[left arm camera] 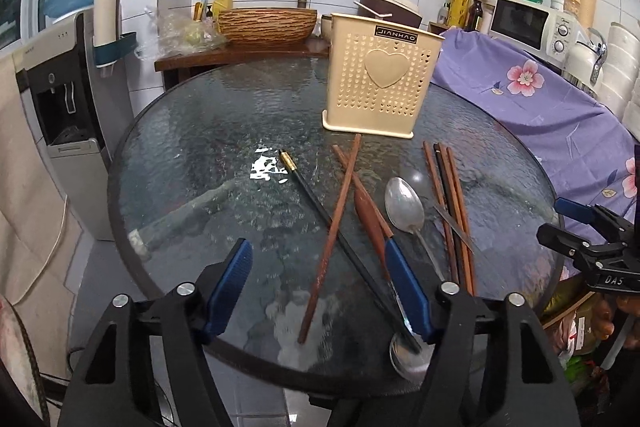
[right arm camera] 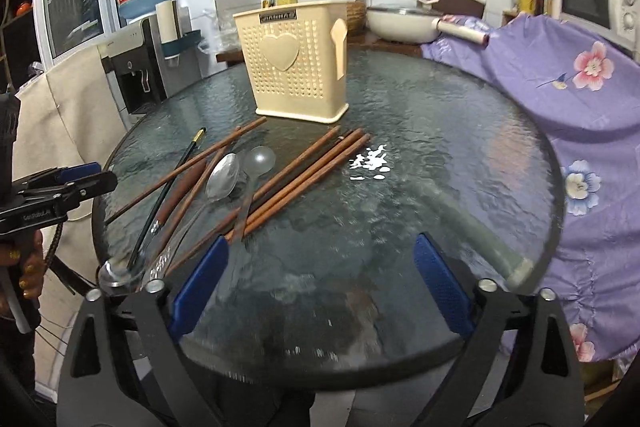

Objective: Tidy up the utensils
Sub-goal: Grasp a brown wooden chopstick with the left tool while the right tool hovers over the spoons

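Utensils: brown wooden chopsticks (left arm camera: 332,239), metal spoon (left arm camera: 404,205), strewn on rippled glass table (left arm camera: 200,131). Cream perforated holder (left arm camera: 380,79) upright. Left gripper (left arm camera: 320,287), right gripper (right arm camera: 320,283) gape, empty.

One beige holder (left arm camera: 382,75), two metal spoons (right arm camera: 222,177), several wooden chopsticks (right arm camera: 308,173), one black chopstick (left arm camera: 320,203).

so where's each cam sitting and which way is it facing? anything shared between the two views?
Left wrist: on the left gripper, looking forward and down over its open blue fingers at the round glass table; the right gripper shows at the right edge.
Right wrist: on the right gripper, same slant, fingers open over bare glass; the left gripper and a hand show at the left edge.
Shared: the beige utensil holder, scattered chopsticks, metal spoon.
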A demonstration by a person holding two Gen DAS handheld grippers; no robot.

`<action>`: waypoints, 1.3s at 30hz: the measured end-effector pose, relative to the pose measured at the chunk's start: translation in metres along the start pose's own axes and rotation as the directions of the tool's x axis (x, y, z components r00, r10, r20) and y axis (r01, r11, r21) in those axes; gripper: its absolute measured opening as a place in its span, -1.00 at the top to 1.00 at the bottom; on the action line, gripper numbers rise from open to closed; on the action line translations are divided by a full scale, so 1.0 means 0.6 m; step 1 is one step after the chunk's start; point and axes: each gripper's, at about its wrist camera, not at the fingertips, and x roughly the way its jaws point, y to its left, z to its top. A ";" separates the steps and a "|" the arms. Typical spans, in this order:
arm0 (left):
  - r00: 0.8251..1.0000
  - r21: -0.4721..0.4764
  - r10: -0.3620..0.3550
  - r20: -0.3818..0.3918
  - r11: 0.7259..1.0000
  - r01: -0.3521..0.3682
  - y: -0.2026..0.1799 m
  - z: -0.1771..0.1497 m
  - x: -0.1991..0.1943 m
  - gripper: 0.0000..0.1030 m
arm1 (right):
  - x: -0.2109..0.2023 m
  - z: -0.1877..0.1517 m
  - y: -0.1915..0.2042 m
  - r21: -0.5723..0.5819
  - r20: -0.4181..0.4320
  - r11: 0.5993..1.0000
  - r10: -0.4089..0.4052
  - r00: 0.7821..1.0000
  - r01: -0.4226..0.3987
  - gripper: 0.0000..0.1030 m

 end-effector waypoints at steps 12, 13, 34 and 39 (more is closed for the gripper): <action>0.994 0.067 -0.054 -0.092 0.996 0.061 -0.007 0.042 0.063 0.13 | 0.101 0.080 0.065 -0.242 -0.128 0.956 0.139 0.982 -0.167 -0.38; 0.994 0.073 -0.053 -0.098 0.996 0.060 -0.007 0.044 0.067 0.15 | 0.107 0.079 0.069 -0.249 -0.141 0.952 0.145 0.979 -0.177 -0.34; 0.976 0.217 -0.038 -0.214 0.972 0.086 -0.064 0.129 0.155 0.32 | 0.134 0.081 0.062 -0.201 -0.210 0.953 0.186 0.960 -0.228 -0.23; 0.968 0.287 0.002 -0.250 0.955 0.072 -0.088 0.153 0.201 0.36 | 0.132 0.084 0.055 -0.196 -0.204 0.954 0.187 0.961 -0.228 -0.23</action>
